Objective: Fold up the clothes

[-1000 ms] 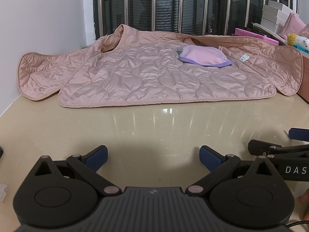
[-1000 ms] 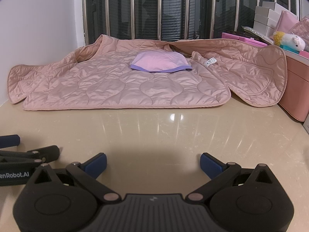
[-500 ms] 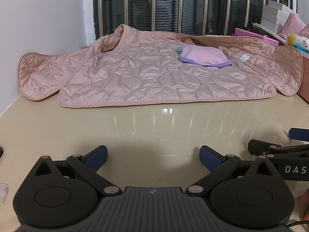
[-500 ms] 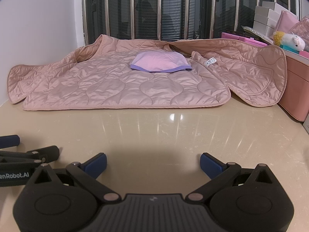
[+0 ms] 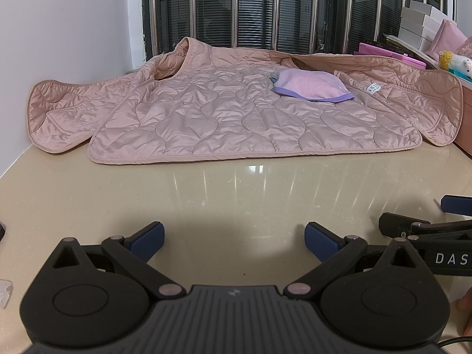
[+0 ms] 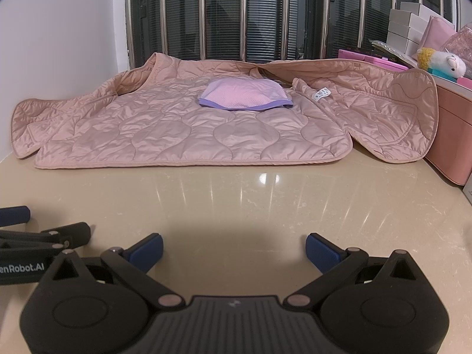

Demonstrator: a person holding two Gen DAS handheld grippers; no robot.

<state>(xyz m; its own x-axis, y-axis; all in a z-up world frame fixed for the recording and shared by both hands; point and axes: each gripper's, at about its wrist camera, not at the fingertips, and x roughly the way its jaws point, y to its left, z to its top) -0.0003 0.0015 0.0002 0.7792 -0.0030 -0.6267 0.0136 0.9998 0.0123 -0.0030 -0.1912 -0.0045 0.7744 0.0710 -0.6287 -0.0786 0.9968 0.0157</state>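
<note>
Both tools sit low over the near part of the beige surface [image 5: 236, 194], the left hand-held gripper [image 5: 234, 240] and the right hand-held gripper [image 6: 234, 246] each spread wide and grasping nothing, well apart from the one pink quilted jacket [image 5: 236, 118] lying open across the far side. One small folded lilac garment [image 5: 312, 88] rests on the jacket right of centre, so lifting a jacket edge first would likely tip it off and undo its fold. The slick padding may also slip from a shallow pinch.

The pink jacket [image 5: 236, 118] hides the purple garment's [image 5: 312, 88] underside; its care label [image 5: 373, 88] is unreadable.
</note>
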